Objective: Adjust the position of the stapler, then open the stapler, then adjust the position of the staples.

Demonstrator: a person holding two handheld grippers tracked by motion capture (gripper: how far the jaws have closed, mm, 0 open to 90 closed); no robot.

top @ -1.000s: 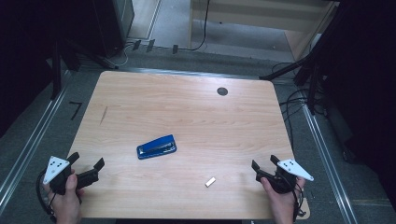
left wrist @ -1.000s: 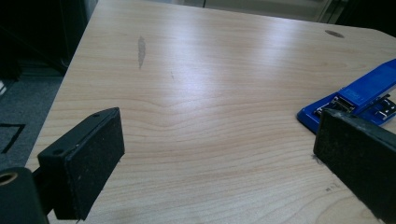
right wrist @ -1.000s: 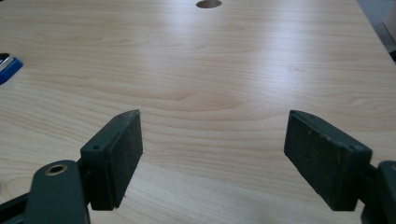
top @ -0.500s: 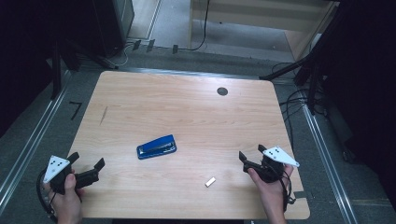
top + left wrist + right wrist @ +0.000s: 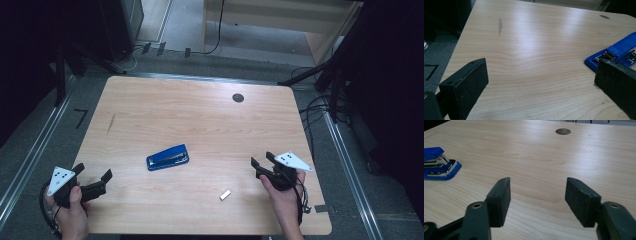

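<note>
From the high view, the blue stapler (image 5: 168,157) lies flat near the middle of the wooden table (image 5: 190,115), with a small white block (image 5: 225,195) closer to the person's edge, between the stapler and the right side. The right gripper (image 5: 263,161) has come in from the table's right edge toward the middle since a second ago and now sits near the white block, well apart from the stapler; its jaws have just been closing partway, with nothing between them. The left gripper (image 5: 93,177) rests at the near left corner where it was a second ago, jaws spread wide and empty. In the left gripper view, the two black jaws stand far apart over bare wood, and the stapler (image 5: 614,53) shows behind the right-hand jaw, not touched. In the right gripper view, the jaws are released, with a clear gap and only table between them; the stapler (image 5: 439,165) lies off to the left, and the round hole (image 5: 563,131) in the table shows far ahead. I judge the right hand is starting an approach, likely for the stapler or the white block, and nothing is grasped yet
</note>
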